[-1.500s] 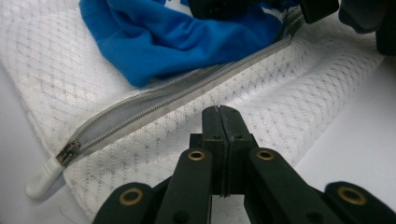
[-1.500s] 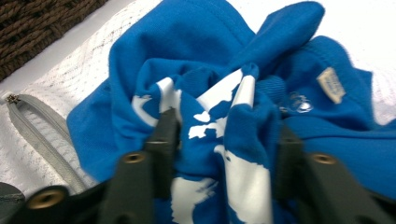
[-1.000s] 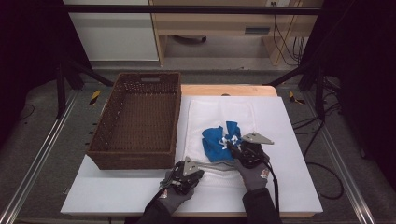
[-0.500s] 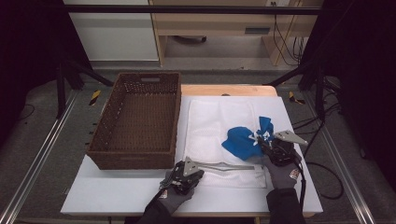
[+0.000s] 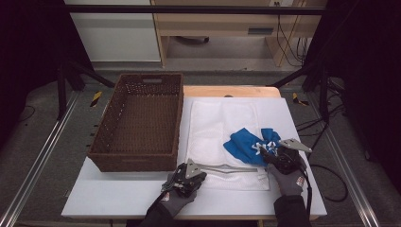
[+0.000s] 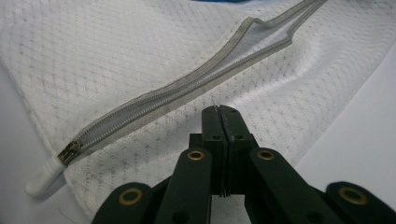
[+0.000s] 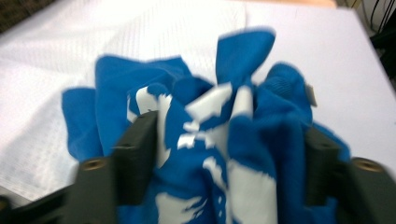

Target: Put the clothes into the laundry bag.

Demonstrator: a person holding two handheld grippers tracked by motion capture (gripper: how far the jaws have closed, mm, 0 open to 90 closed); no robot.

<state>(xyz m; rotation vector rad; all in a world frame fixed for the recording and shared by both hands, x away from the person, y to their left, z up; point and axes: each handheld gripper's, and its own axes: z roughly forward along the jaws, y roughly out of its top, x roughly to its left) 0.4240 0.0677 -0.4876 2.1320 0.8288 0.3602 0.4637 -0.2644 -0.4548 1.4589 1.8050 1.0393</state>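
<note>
A white mesh laundry bag [image 5: 215,123] lies flat on the white tabletop [image 5: 118,198]. Its grey zipper [image 5: 227,167] runs along the near edge and is partly unzipped. My left gripper [image 5: 197,172] is at the bag's near left corner. In the left gripper view its jaws [image 6: 221,109] are shut, pinching the mesh bag [image 6: 116,56] just below the zipper [image 6: 187,88]. A crumpled blue cloth with white print [image 5: 246,144] rests on the bag's right edge. My right gripper [image 5: 265,153] has just been opening. The blue cloth [image 7: 187,93] still bulges between its spread jaws [image 7: 229,154].
A brown wicker basket [image 5: 137,158] stands to the left of the bag, with nothing in it. Bare white tabletop runs along the near edge and to the right of the cloth. Metal rails and dark frame legs flank the table.
My right gripper carried the blue cloth from the bag's middle to its right edge, and its jaws have spread wider. The left gripper stayed put.
</note>
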